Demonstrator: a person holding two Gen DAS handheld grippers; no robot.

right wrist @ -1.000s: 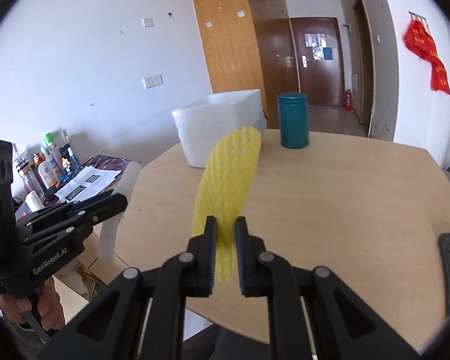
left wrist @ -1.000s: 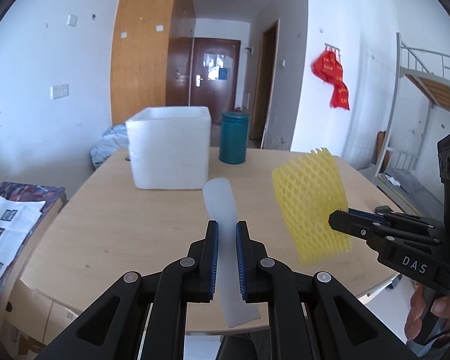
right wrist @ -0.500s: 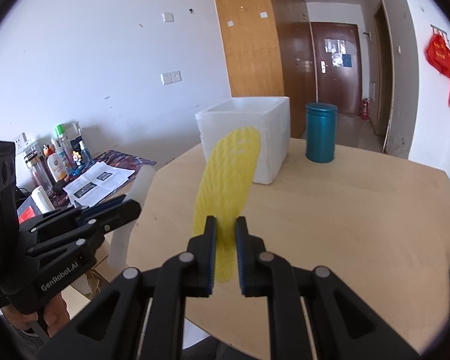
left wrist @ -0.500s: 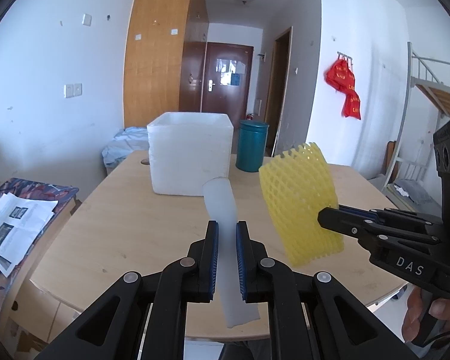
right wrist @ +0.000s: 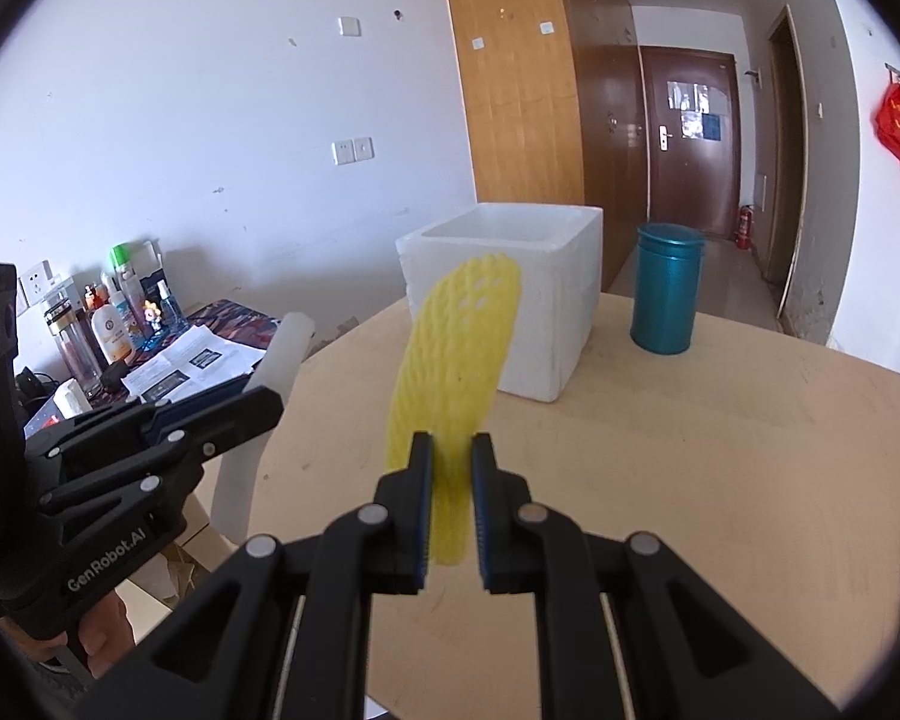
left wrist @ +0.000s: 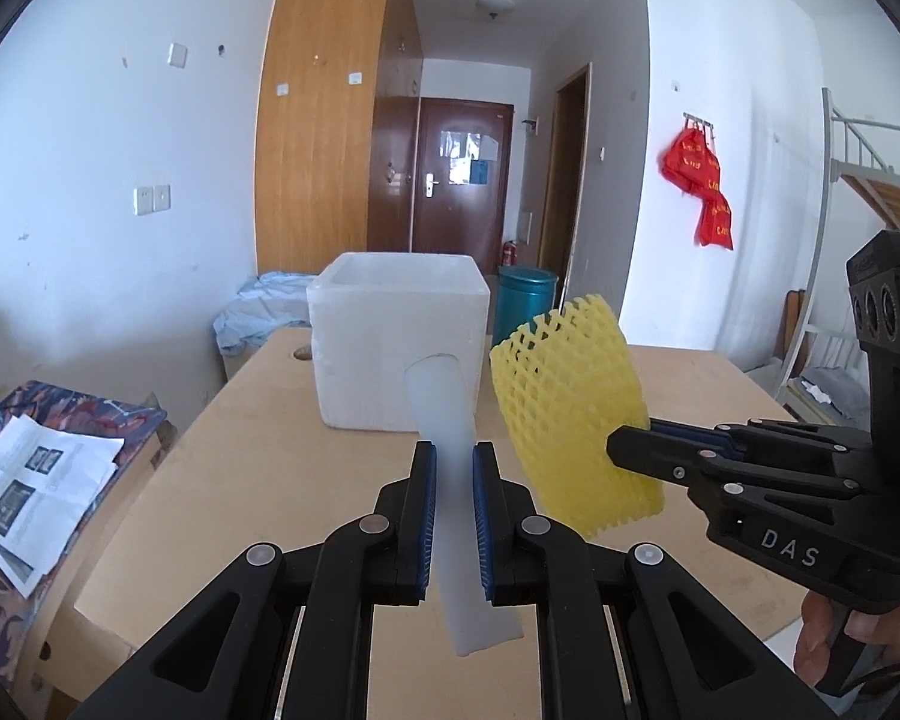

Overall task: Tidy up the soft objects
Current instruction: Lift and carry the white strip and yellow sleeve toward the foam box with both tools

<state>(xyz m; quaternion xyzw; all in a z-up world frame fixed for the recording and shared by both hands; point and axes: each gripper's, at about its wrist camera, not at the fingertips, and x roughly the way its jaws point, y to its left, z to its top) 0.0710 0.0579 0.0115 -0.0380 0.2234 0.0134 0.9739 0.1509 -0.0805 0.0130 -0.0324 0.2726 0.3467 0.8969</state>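
Observation:
My left gripper (left wrist: 453,456) is shut on a white foam strip (left wrist: 441,402) that sticks up and forward between its pads. My right gripper (right wrist: 451,450) is shut on a yellow foam net sleeve (right wrist: 456,348), held upright. In the left wrist view the yellow net sleeve (left wrist: 576,420) hangs to the right in my right gripper (left wrist: 621,450). In the right wrist view my left gripper (right wrist: 264,408) sits at the left with the white foam strip (right wrist: 282,354). A white foam box (left wrist: 399,354), open on top, stands ahead on the wooden table (left wrist: 258,480).
A teal canister (right wrist: 666,294) stands right of the white foam box (right wrist: 546,300). Papers (left wrist: 24,492) lie on a patterned side table to the left, with several bottles (right wrist: 114,324) behind. A person's hand (left wrist: 834,642) holds the right gripper's handle. A bunk bed frame (left wrist: 870,180) stands far right.
Both grippers have moved forward over the table toward the white foam box, which now looks larger. Each keeps its hold on its foam piece.

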